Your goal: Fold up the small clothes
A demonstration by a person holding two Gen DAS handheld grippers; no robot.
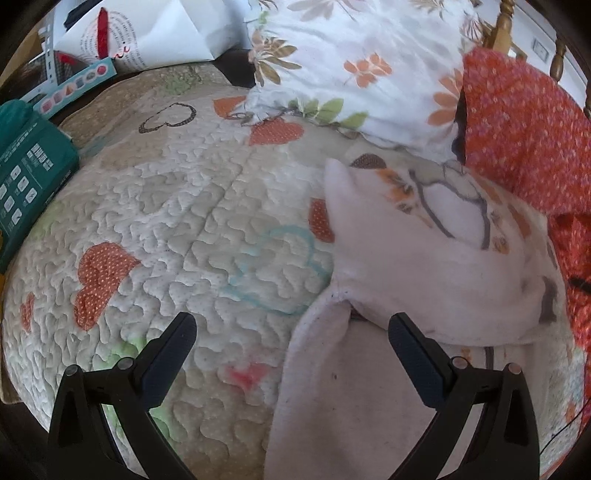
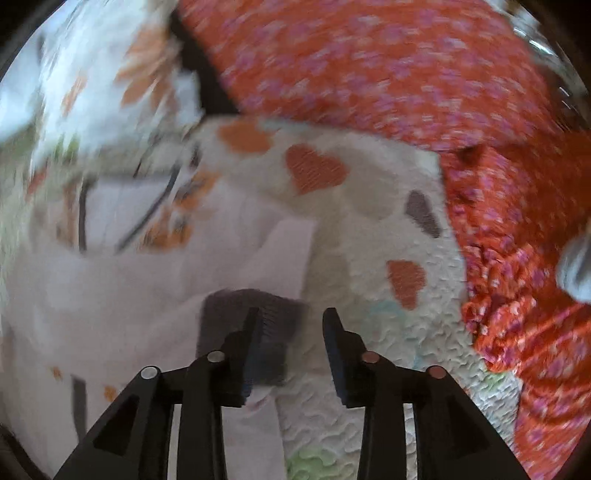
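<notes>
Pale pink fleece garment (image 1: 424, 266) lies on the quilted bedspread (image 1: 177, 221), right of centre in the left wrist view, w/ an orange-and-grey print on its upper part & one limb-like flap (image 1: 332, 387) trailing down toward the camera. Left gripper (image 1: 291, 354) hovers low over the bed w/ jaws spread wide; right finger (image 1: 417, 365) sits over the pink fabric, left finger (image 1: 166, 354) over bare quilt, nothing between them. Can't tell if the right finger touches the cloth. Quilt is cream w/ stitched swirls, orange hearts, a teal outline heart & a dark outline heart. Behind the garment: floral pillow (image 1: 351, 62) in white, orange & green, and just beside it to the right an orange-red speckled cloth (image 1: 524, 122). Far left edge: teal box (image 1: 26, 177) & white paper bag (image 1: 140, 37); wooden bedpost (image 1: 502, 26) top right. Right wrist view is motion-blurred. Right gripper (image 2: 291, 354) has jaws apart, gap moderate, nothing pinched; its left finger (image 2: 247, 362) overlaps a dark grey ribbed patch (image 2: 258, 314) at the garment's (image 2: 110, 288) edge, right finger (image 2: 340, 362) over bare bedspread (image 2: 388, 332). Contact w/ the patch can't be judged thru the blur. Orange-red cloth (image 2: 369, 62) fills top & right side there; floral pillow (image 2: 92, 81) top left.
</notes>
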